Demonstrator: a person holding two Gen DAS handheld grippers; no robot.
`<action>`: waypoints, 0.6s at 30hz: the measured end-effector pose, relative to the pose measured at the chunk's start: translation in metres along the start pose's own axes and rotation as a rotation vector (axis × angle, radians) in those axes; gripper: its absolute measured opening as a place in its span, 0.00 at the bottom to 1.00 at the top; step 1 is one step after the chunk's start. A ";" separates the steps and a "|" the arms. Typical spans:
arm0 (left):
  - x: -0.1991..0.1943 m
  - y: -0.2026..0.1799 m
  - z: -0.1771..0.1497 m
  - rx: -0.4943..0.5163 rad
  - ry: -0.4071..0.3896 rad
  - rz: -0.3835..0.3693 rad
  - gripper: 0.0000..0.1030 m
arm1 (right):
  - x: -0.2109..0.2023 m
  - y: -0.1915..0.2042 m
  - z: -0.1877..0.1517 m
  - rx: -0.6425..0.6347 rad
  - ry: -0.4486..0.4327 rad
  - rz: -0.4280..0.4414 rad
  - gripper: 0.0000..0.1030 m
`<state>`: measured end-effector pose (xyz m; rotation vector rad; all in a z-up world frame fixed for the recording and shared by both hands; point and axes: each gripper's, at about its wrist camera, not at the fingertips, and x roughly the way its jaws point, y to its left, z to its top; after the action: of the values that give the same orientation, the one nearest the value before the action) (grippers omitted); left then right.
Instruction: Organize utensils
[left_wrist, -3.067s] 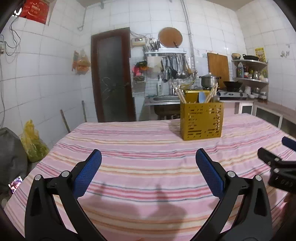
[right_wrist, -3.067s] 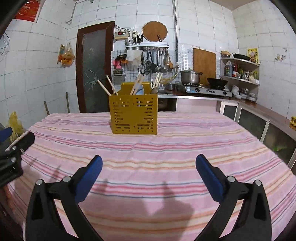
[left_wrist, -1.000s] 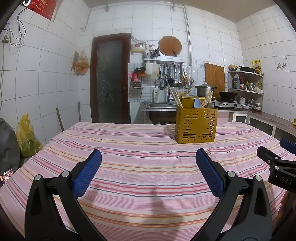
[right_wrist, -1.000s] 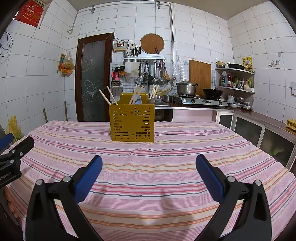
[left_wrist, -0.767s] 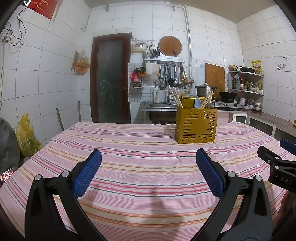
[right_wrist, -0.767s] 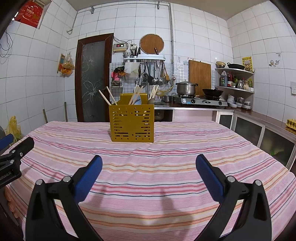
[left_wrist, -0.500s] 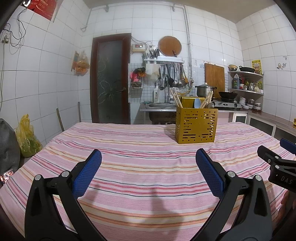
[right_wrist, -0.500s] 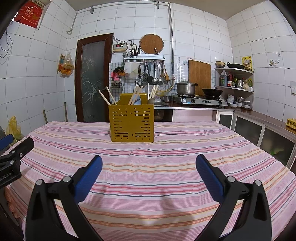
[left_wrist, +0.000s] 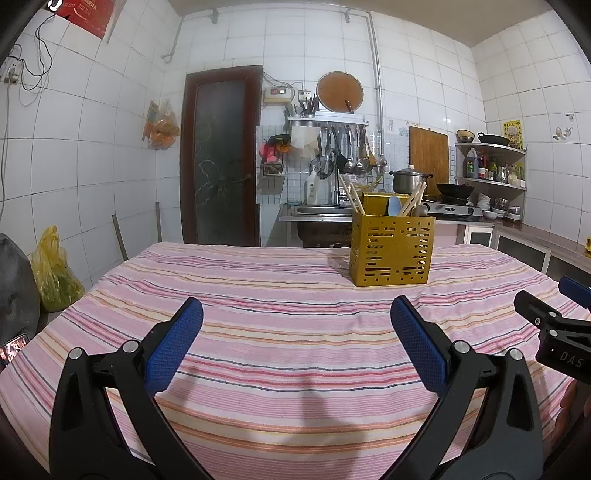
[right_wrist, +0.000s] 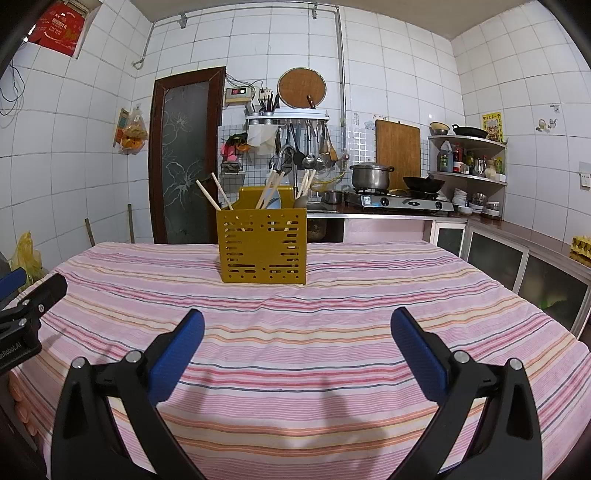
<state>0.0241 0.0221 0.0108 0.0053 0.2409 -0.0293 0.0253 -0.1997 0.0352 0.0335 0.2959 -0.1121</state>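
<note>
Both the left gripper (left_wrist: 295, 332) and right gripper (right_wrist: 297, 334) hover spread wide and empty over the striped tablecloth (right_wrist: 332, 295). Ahead stands the yellow utensil holder (right_wrist: 263, 245), chopsticks (right_wrist: 214, 194) inside; only the right view shows egg cartons (right_wrist: 580, 246).

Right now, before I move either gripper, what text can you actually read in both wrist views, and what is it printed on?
"DAS": on the right gripper body, at the left wrist view's edge.
"nRobot.AI", start cut off: on the left gripper body, at the right wrist view's edge.
Red poster: too blurred to read.
Yellow wall notice: too small.
Wall meter display: unreadable.
Yellow utensil holder: no text.
</note>
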 end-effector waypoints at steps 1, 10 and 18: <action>0.000 0.000 0.000 0.002 0.000 0.001 0.95 | -0.001 0.000 0.000 0.001 -0.001 -0.001 0.96; -0.001 0.001 0.001 0.000 0.000 -0.001 0.95 | 0.000 0.000 0.000 0.002 -0.002 -0.003 0.96; -0.001 0.001 0.001 0.000 -0.001 -0.001 0.95 | -0.001 0.000 0.000 0.004 -0.002 -0.003 0.96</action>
<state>0.0238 0.0228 0.0119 0.0053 0.2404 -0.0304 0.0246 -0.1996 0.0352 0.0372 0.2934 -0.1154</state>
